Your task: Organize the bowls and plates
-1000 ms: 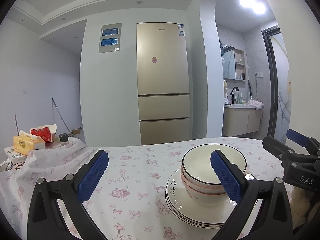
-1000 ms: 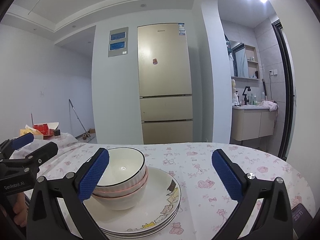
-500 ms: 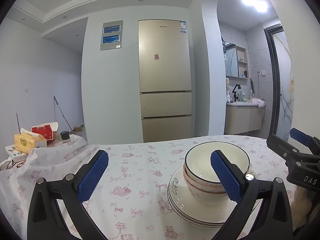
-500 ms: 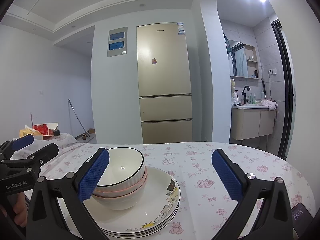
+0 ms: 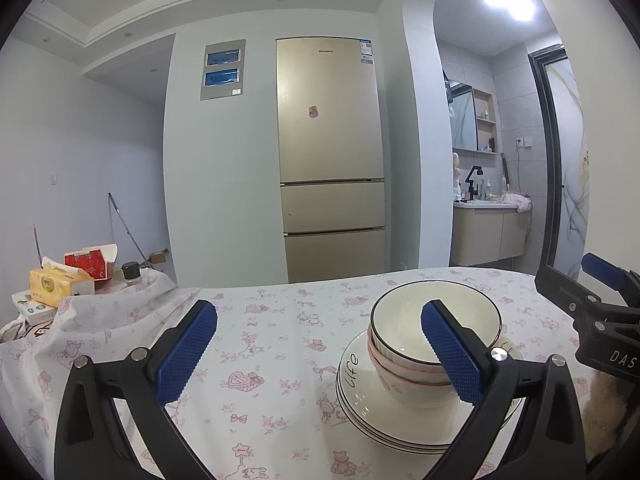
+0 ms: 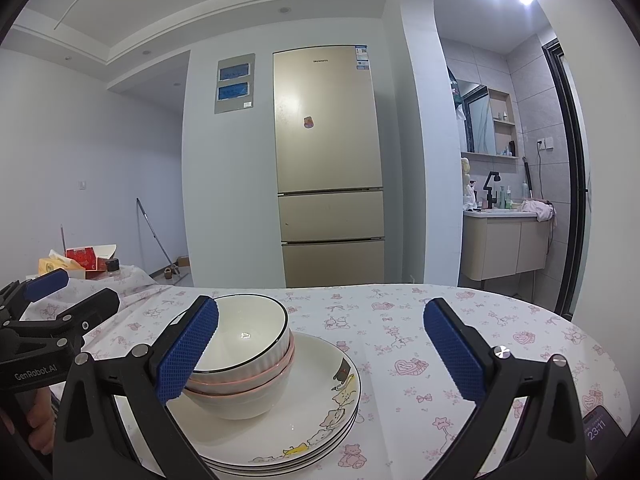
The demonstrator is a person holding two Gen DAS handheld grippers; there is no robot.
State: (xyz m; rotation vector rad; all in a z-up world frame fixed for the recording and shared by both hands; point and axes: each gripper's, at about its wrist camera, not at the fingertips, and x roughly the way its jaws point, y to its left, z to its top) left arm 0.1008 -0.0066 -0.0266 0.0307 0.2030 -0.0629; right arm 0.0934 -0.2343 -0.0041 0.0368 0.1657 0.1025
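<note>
A stack of white bowls (image 5: 404,344) (image 6: 244,344), the top one with a dark rim, sits inside a stack of white plates (image 5: 372,412) (image 6: 316,412) on the flowered tablecloth. In the left wrist view my left gripper (image 5: 320,352) is open, its right blue pad in front of the bowls and nothing between the pads. My right gripper (image 6: 320,350) is open too, its left blue pad overlapping the bowls' left side. Each gripper shows at the edge of the other's view: the right gripper (image 5: 592,304) and the left gripper (image 6: 60,304).
The round table (image 6: 460,320) carries a pink-patterned cloth. Tissue boxes and a small jar (image 5: 72,276) stand at the far left. A phone (image 6: 600,428) lies at the near right edge. A gold fridge (image 5: 332,160) and a bathroom doorway lie beyond.
Both views shift only slightly; the left gripper has tilted down a little, so the stack sits a bit lower and closer. Bowls and plates have not moved.
</note>
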